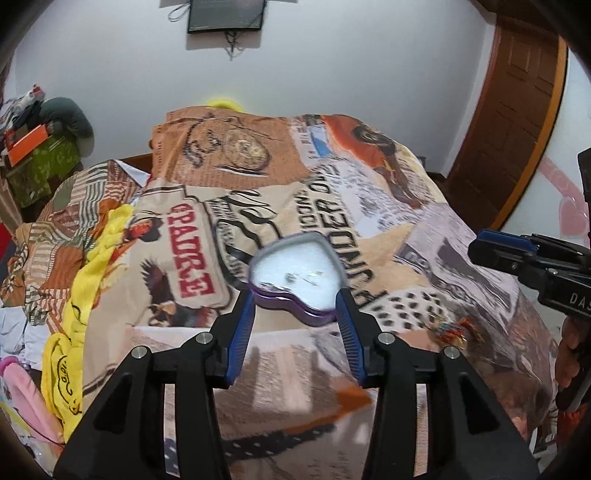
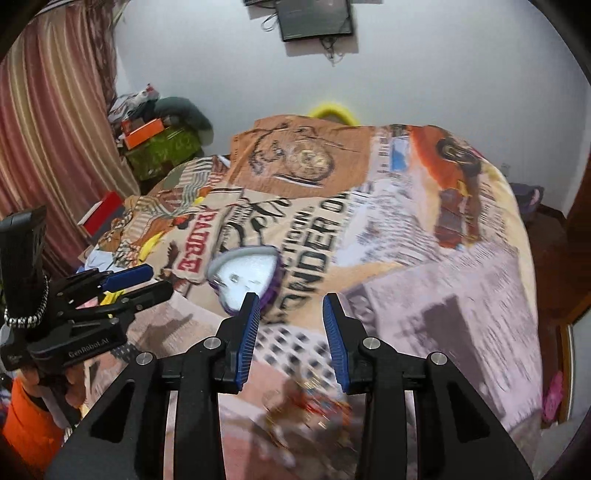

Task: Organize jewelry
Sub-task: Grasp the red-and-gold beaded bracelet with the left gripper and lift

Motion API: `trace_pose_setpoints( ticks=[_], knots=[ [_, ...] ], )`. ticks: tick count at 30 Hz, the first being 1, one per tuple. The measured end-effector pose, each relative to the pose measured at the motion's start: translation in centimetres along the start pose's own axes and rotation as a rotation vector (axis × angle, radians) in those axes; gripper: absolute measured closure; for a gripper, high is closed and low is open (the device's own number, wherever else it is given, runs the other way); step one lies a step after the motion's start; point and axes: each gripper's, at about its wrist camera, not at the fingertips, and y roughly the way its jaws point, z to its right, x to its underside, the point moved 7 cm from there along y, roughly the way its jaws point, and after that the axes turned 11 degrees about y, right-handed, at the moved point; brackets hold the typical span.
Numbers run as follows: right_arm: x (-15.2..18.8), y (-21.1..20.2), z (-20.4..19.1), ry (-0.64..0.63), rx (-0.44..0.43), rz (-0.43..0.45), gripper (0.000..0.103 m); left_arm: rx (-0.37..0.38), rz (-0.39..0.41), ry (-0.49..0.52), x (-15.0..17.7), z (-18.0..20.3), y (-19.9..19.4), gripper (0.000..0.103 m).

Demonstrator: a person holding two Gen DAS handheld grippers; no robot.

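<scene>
A purple heart-shaped jewelry box (image 1: 295, 278) lies open on the printed bedspread, its pale lining holding a few small pieces. My left gripper (image 1: 295, 306) is open, its blue pads on either side of the box's near edge. The box also shows in the right wrist view (image 2: 245, 282), just beyond the left finger of my right gripper (image 2: 290, 306), which is open and empty. A colourful heap of jewelry (image 2: 310, 410) lies blurred on the bedspread below the right gripper; it shows in the left wrist view (image 1: 452, 328) to the right of the box. The left gripper (image 2: 144, 282) appears at the left.
The bed is covered by a printed bedspread (image 1: 369, 206). A yellow cloth (image 1: 85, 295) lies on its left side. A green box stack (image 2: 162, 147) and striped curtain (image 2: 48, 140) stand at the left. A wooden door (image 1: 517, 110) is at the right. A screen (image 2: 314, 18) hangs on the wall.
</scene>
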Motion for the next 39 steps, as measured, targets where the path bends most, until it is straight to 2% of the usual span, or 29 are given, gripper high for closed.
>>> trace_pose_setpoints(
  ticks=[5, 12, 20, 21, 23, 25, 27, 29, 34, 39],
  knots=[
    [2.1, -1.4, 2.9, 0.003, 0.071, -0.001, 0.071, 0.047, -0.022, 0.043, 0.6, 3.7, 0.3, 0.058],
    [5.2, -2.5, 5.6, 0.034, 0.102, -0.036, 0.071, 0.12, -0.071, 0.075, 1.7, 7.8, 1.6, 0.058],
    [7.5, -3.0, 6.9, 0.027, 0.122, -0.048, 0.071, 0.195, -0.073, 0.156, 1.7, 12.6, 2.1, 0.059],
    [7.6, -3.0, 7.0, 0.032, 0.12, -0.049, 0.071, 0.199, -0.072, 0.167, 1.8, 13.0, 2.1, 0.06],
    [7.7, -3.0, 7.2, 0.043, 0.112, -0.049, 0.071, 0.209, -0.082, 0.191, 1.9, 13.9, 2.4, 0.074],
    [7.8, -3.0, 7.4, 0.053, 0.108, -0.048, 0.071, 0.227, -0.104, 0.202, 2.2, 14.7, 3.0, 0.08],
    [7.9, -3.1, 7.3, 0.058, 0.106, -0.045, 0.071, 0.23, -0.114, 0.203, 2.5, 14.9, 3.4, 0.083],
    [8.0, -3.2, 7.3, 0.055, 0.106, -0.039, 0.071, 0.229, -0.128, 0.201, 2.6, 15.0, 3.9, 0.089],
    [8.0, -3.3, 6.9, 0.041, 0.103, -0.031, 0.071, 0.219, -0.13, 0.189, 2.7, 14.9, 4.4, 0.097],
    [7.8, -3.3, 6.9, 0.052, 0.096, -0.024, 0.071, 0.224, -0.103, 0.188, 2.3, 15.1, 3.9, 0.097]
  ],
)
